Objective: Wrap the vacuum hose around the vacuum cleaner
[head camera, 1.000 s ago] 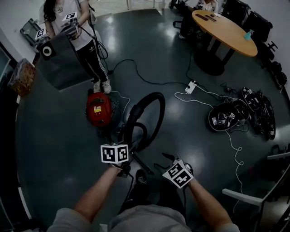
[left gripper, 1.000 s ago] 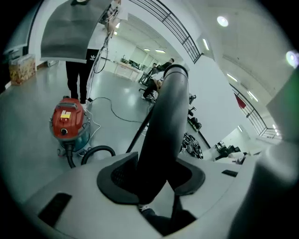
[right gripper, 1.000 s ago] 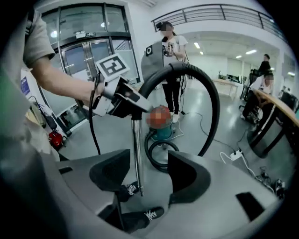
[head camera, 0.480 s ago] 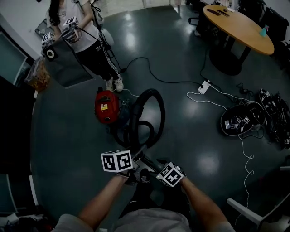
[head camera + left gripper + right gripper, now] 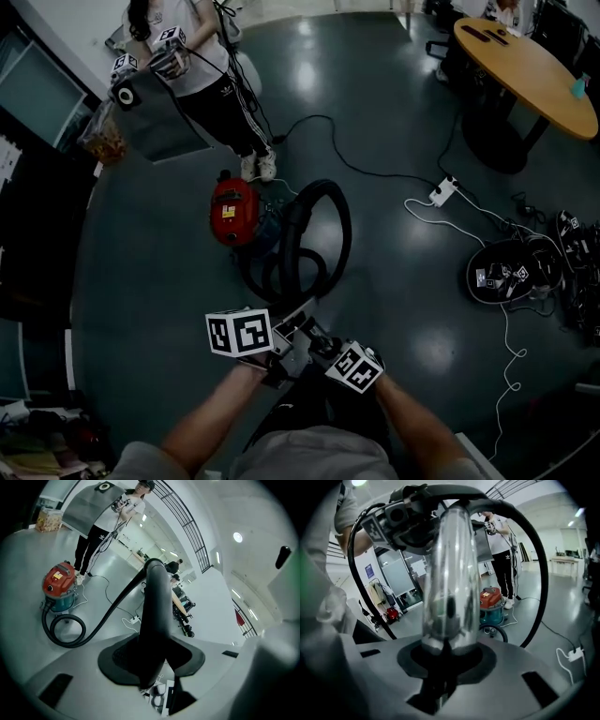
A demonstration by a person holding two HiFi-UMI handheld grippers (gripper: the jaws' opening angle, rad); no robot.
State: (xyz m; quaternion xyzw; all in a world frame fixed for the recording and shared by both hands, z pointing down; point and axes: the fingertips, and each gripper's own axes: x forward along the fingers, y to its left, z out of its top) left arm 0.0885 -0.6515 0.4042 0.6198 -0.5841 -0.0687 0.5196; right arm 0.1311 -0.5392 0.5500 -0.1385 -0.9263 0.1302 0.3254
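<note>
Got bendy, springy hose (image 5: pixel 154 611) pinched in left gripper (image 5: pixel 279 360), slick stiff metal tube (image 5: pixel 450 573) just clamped by closing right gripper (image 5: pixel 317 343); probably regrip hose farther ahead.

floor (image 5: pixel 141 272) left of vacuum cleaner (image 5: pixel 234 211) free | hose (image 5: pixel 343 230) arcs on right | person (image 5: pixel 225 103) behind

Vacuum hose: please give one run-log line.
left claw shut on hose; right claw just closed on metal tube; hose looped beside vacuum cleaner

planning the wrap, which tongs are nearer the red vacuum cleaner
Left. The left tongs, shut on the black hose, are below the red vacuum cleaner in the head view; the right tongs, having just closed on the shiny tube, sit further down and right.
</note>
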